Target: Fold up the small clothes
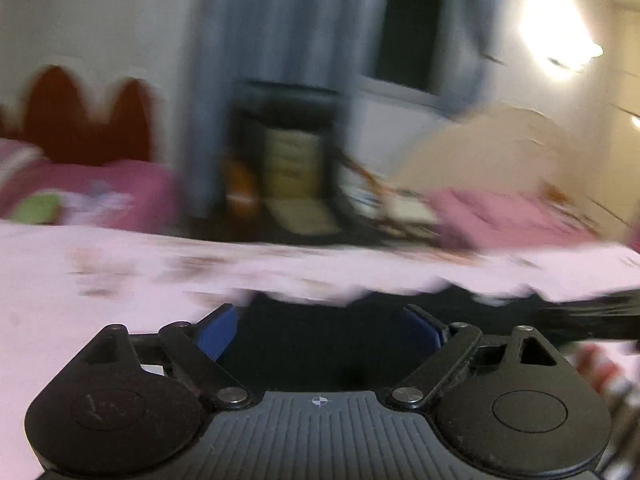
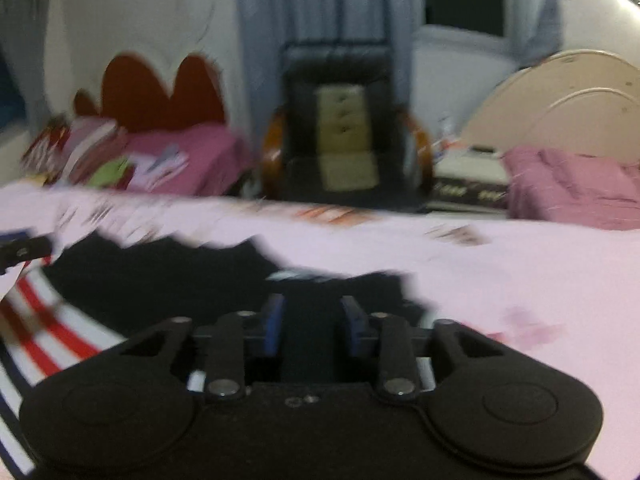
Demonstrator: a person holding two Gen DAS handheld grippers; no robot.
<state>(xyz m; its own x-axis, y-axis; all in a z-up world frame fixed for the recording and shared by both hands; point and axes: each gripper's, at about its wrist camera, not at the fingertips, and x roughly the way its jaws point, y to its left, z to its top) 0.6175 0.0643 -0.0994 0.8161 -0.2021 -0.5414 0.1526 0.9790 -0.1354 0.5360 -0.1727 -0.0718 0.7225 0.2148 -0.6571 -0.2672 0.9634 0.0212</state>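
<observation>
A small dark garment [image 1: 328, 340] lies on a pale pink bed sheet [image 1: 80, 304]. My left gripper [image 1: 320, 330] is open wide, its blue pads low over the near part of the dark cloth. In the right wrist view the same dark garment [image 2: 168, 276] spreads to the left. My right gripper [image 2: 314, 322] stands part open, and the dark cloth sits in the gap between its blue pads. Whether the pads pinch the cloth is hidden by blur. The left gripper's tip [image 2: 24, 250] shows at the far left edge.
A red, white and navy striped cloth [image 2: 48, 332] lies at the left. Beyond the bed stand a black armchair [image 2: 344, 128], a red headboard [image 2: 160, 92] with pink bedding [image 2: 192, 160], and a beige headboard [image 2: 568, 104] with a pink blanket [image 2: 572, 188].
</observation>
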